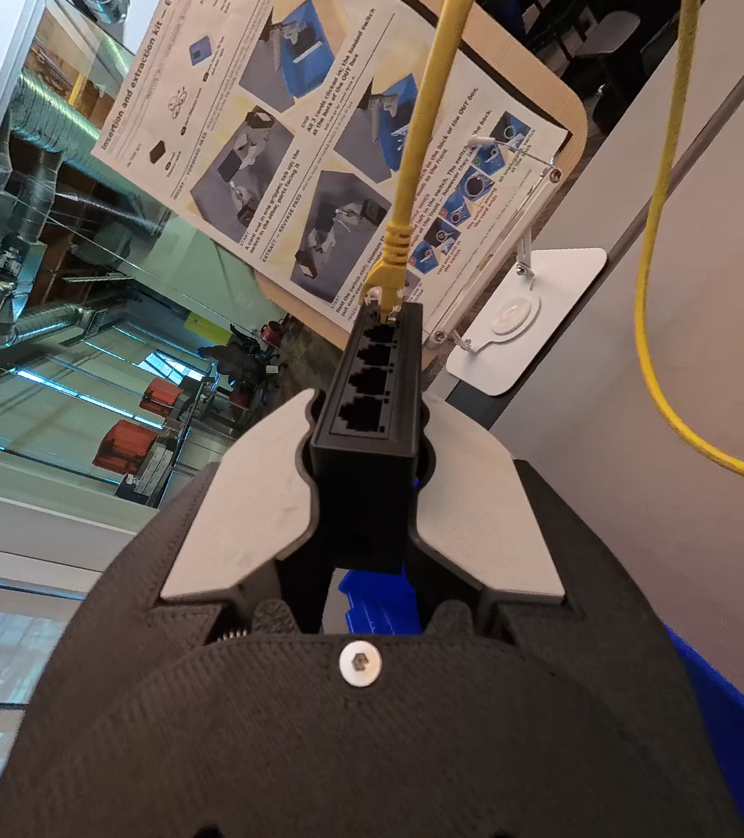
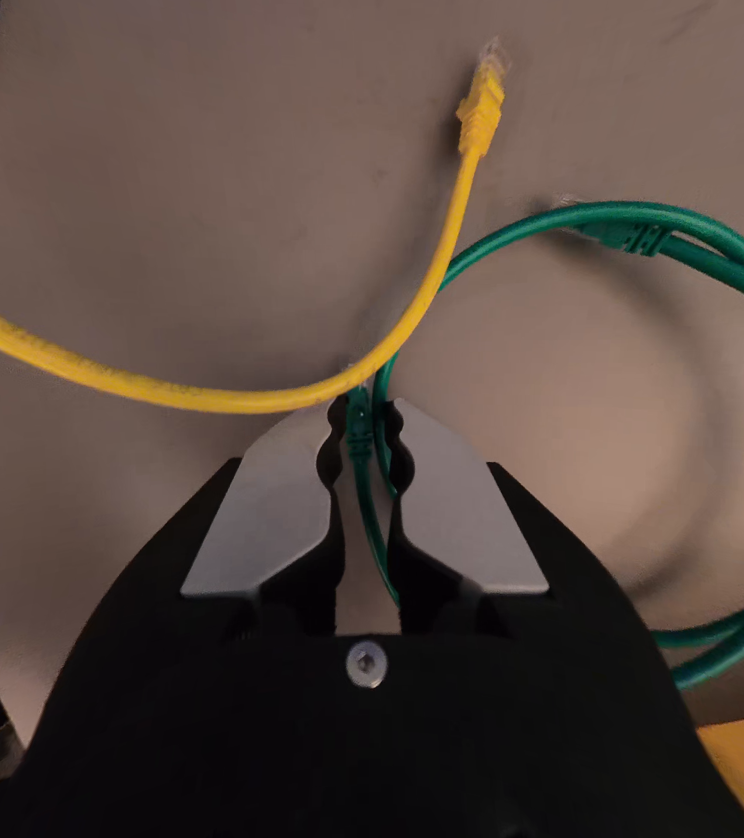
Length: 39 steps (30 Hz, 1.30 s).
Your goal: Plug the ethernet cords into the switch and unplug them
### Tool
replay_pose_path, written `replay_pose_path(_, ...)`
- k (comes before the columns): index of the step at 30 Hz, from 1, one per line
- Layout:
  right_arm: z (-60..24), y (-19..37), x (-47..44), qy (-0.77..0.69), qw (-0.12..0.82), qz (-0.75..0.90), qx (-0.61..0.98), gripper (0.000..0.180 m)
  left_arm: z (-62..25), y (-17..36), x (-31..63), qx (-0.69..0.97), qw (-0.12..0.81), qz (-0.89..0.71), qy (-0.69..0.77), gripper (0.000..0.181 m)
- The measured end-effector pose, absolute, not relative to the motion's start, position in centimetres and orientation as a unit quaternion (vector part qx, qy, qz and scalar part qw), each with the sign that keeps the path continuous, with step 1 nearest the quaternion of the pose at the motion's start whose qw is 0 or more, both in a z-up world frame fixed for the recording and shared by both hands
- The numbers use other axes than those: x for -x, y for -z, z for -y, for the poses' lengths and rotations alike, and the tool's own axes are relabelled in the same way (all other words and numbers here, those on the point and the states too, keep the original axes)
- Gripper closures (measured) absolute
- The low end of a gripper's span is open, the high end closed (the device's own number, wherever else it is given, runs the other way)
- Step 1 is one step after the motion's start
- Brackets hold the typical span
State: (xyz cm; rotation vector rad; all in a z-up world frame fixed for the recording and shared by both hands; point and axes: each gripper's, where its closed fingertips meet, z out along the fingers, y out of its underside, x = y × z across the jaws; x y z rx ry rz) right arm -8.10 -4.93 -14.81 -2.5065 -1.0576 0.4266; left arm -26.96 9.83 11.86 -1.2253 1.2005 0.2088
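The left gripper is lifted and tilted, with its two grey fingers pressed on both sides of the black switch, while the right gripper points down at the table with its fingers nearly together around the green cord.

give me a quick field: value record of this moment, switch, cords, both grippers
switch: black, clamped in left gripper, ports facing camera
yellow cord: one end plugged into farthest port, other end loose on table
free ports: four visible
green cord: coiled on table
right gripper: around green cord's plug, jaws narrow, grip unclear
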Motion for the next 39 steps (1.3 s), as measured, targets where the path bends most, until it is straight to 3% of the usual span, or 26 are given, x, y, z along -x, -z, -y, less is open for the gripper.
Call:
replay_pose_path(1, 5.0, 14.3, 8.0, -0.153, 0.2, 0.374, 0.893, 0.163, -9.9, -12.0, 27.2, 0.541, 0.651, -0.524, -0.092, 0.144)
replay_pose_path(11, 5.0, 1.8, 4.9, -0.104, 0.317, 0.362, 0.871, 0.163, -10.1, -13.3, 29.2, 0.551, 0.667, -0.493, -0.088, 0.144)
replay_pose_path(16, 7.0, -2.9, -3.1, -0.003, 0.347, 0.326, 0.879, 0.163, -9.8, -12.8, 28.0, 0.544, 0.661, -0.508, -0.091, 0.144)
replay_pose_path(20, 10.4, 0.6, -8.5, 0.01, 0.312, 0.278, 0.909, 0.162, -9.1, -12.4, 26.5, 0.533, 0.655, -0.527, -0.095, 0.144)
replay_pose_path(26, 13.4, 11.3, -13.2, 0.024, 0.227, 0.244, 0.943, 0.162, -8.1, -11.8, 24.6, 0.519, 0.649, -0.549, -0.09, 0.144)
replay_pose_path(29, 13.2, 12.8, -13.0, -0.004, 0.241, 0.232, 0.942, 0.161, -7.6, -11.7, 24.0, 0.512, 0.651, -0.555, -0.081, 0.144)
replay_pose_path(34, 13.2, 7.3, -13.3, 0.019, 0.323, 0.251, 0.912, 0.147, -6.8, -11.8, 23.0, 0.491, 0.659, -0.566, -0.062, 0.144)
replay_pose_path(39, 11.7, -3.6, -10.7, 0.136, 0.492, 0.296, 0.807, 0.142, -4.7, -11.8, 20.9, 0.421, 0.68, -0.597, -0.053, 0.144)
